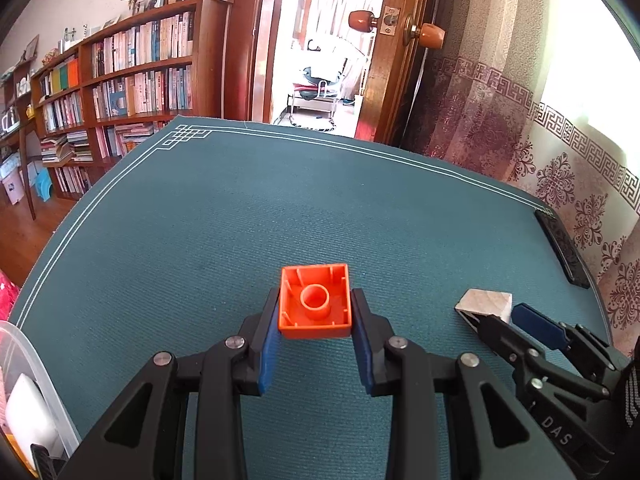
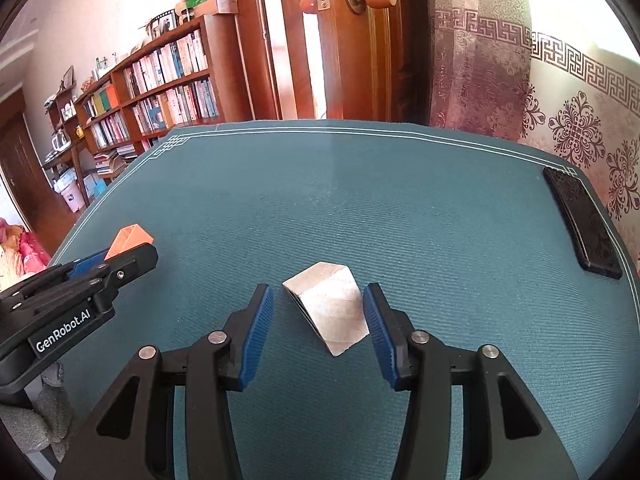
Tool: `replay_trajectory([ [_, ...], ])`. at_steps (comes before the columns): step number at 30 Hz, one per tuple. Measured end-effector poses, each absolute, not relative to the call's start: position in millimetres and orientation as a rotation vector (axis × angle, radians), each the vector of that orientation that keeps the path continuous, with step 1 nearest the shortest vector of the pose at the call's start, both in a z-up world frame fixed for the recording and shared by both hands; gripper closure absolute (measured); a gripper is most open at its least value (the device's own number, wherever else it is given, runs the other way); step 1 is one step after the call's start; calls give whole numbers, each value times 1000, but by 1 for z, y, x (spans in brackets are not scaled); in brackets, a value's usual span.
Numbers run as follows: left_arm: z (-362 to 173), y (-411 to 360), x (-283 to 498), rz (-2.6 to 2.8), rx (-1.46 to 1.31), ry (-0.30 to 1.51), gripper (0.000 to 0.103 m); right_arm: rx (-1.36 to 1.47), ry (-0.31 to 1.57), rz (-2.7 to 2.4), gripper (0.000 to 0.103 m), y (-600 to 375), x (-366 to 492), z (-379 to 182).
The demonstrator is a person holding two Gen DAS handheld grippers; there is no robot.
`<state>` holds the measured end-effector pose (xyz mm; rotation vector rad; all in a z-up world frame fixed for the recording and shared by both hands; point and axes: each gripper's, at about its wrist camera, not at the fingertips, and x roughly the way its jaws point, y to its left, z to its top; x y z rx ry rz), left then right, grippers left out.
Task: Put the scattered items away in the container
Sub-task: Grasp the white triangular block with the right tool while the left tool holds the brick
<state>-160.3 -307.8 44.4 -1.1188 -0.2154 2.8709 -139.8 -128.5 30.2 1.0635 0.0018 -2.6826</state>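
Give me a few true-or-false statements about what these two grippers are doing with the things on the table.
1. The left gripper has its pads against the orange block. True.
2. The right gripper is shut on the white block. False: it is open, with the block between its fingers and a gap on the left side.
3. A dark flat phone-like object lies near the table's right edge. True.
4. The orange block is already inside the clear container. False: it is over the green mat.
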Motion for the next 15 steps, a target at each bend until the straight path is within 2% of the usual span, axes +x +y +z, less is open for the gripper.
replay_trajectory([
  [7, 44, -309, -160, 2854, -1120, -236, 67, 1141, -82, -2673, 52, -116, -157, 25],
  [15, 43, -311, -161, 2837, -1129, -266, 67, 1145, -11, -2676, 52, -123, -162, 24],
])
